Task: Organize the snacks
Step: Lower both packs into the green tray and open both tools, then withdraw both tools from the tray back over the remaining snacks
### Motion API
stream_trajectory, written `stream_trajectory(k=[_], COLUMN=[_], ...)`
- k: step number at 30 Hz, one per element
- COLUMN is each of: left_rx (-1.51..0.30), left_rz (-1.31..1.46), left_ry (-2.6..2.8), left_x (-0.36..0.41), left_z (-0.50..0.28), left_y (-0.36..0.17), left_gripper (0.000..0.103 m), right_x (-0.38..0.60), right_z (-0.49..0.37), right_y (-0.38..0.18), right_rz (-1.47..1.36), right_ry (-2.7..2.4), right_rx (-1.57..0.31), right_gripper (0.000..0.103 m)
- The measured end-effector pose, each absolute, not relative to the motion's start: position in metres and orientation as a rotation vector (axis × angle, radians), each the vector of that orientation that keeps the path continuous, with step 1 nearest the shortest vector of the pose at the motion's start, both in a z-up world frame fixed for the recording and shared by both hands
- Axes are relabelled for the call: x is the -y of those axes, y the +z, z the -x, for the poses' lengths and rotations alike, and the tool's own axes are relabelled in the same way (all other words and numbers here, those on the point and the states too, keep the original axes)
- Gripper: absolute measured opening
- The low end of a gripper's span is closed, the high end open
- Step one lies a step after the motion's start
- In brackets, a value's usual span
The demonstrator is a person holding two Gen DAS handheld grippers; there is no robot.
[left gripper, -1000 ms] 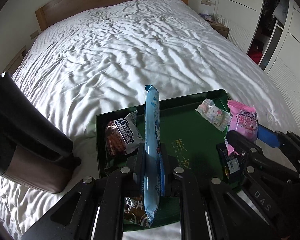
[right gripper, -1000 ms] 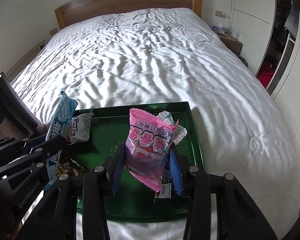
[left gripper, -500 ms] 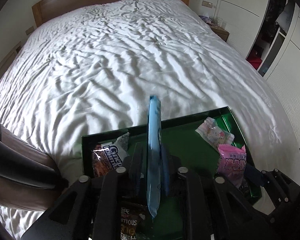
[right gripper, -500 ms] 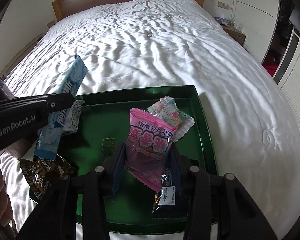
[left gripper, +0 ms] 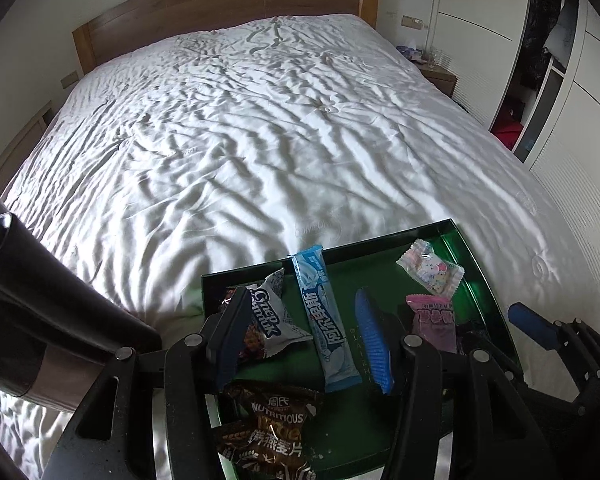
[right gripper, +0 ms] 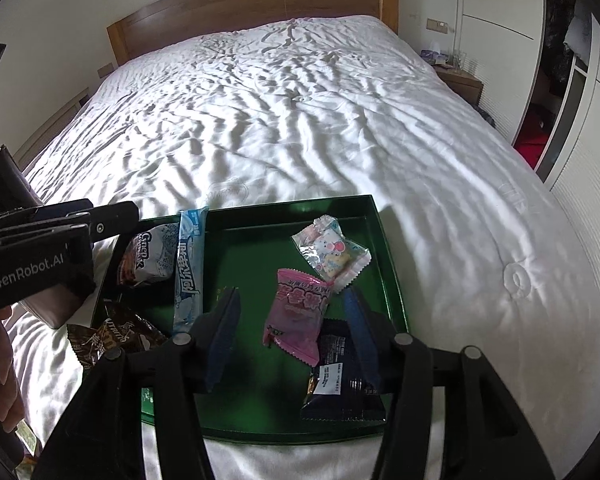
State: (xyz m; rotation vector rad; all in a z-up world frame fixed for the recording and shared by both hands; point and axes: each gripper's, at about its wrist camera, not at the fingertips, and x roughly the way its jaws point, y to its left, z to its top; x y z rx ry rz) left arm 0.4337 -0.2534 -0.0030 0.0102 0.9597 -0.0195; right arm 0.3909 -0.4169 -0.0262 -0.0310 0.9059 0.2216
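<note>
A dark green tray (right gripper: 392, 280) is seen at the near edge of a bed (right gripper: 300, 120) covered by a rumpled white quilt; beyond the tray's far rim the quilt is spread wide and bare up to the wooden headboard (right gripper: 252, 8), and bare quilt is also found past the tray's right rim. Just off the tray's left rim the space is taken up by a dark case (left gripper: 52, 340).

Both claws are pointed steeply down over the tray's near half. The left claw (left gripper: 304, 344) is held half spread, its jaws having just been opening; a light blue snack bar (left gripper: 324, 320) lies flat on the tray floor between the pads, touched by neither. The right claw (right gripper: 292, 332) is likewise half spread, its jaws having just been opening, and a pink snack packet (right gripper: 298, 312) lies released between them on the tray. In the right wrist view a hand (right gripper: 0, 372) is seen at the left edge, behind the left claw's body marked "GenRobot.AI".

Against the tray's left rim a white and brown packet (left gripper: 268, 320) reads "Guepark" or similar, not clearly. At the near left corner a brown packet (left gripper: 268, 432) is printed "NUTRITIOUS". A pale cartoon-mouse candy packet (right gripper: 332, 252) rests near the tray's far right corner, and a black packet (right gripper: 340, 380) with a white label lies at the near right. "LAIZHI" is read faintly on the tray floor
</note>
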Motion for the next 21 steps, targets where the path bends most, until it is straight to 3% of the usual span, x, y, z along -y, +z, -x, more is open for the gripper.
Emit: stream_trajectory(k=[21], left_rx=[-0.965], left_rz=[-0.051], left_ry=[-0.012], left_x=[0.206], left_z=[-0.299], left_y=[0.017], left_gripper=[0.048], right_x=[0.413], right_z=[-0.288], right_y=[0.017], right_rz=[0.068], right_ry=[0.232], right_rx=[-0.897], right_gripper=[0.048])
